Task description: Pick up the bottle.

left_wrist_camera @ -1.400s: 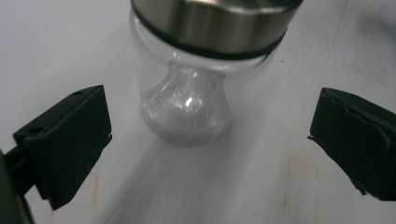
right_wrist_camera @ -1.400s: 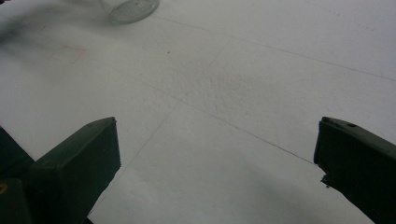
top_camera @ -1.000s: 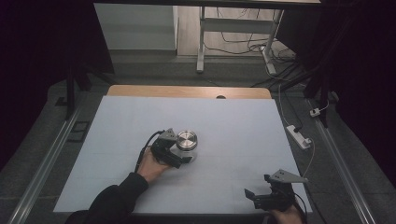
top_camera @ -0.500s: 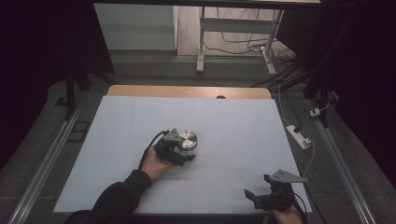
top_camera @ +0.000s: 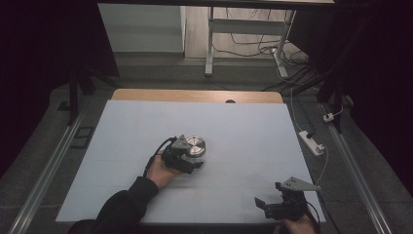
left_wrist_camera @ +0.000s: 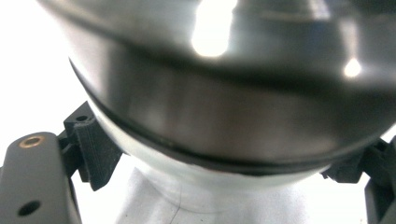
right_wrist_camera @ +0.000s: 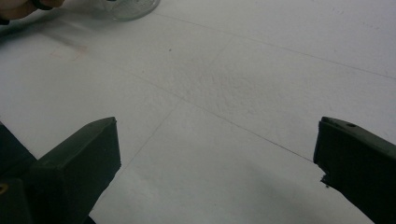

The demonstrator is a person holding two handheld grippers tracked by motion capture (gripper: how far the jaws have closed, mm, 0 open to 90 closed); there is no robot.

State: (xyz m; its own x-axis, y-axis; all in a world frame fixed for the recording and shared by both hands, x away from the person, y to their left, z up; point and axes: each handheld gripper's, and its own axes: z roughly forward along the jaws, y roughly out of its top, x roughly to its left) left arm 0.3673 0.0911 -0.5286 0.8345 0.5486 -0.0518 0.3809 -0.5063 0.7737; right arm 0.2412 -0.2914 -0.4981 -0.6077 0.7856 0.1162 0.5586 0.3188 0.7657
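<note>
High view, tabletop [top_camera: 243,131]: pale grey-white sheet, wooden strip along the far edge, dark room with floor cables beyond.
Metal jar [top_camera: 196,146]: round, shiny steel, left of centre.
Left claw [top_camera: 187,158]: jaws on either side of the jar's base; actual grip unclear.
Right claw [top_camera: 278,202]: spread wide, near front right edge.
Surface texture: fine-grained, faint seams.

Round container [top_camera: 196,145]: polished metal top, glossy, with bright reflections; translucent base. Table cover [top_camera: 243,131]: white, matt, finely grained, foam-like. Bare wood strip [top_camera: 195,95] at far edge. Right gripper [right_wrist_camera: 217,158] jaws: matt black plastic.
</note>
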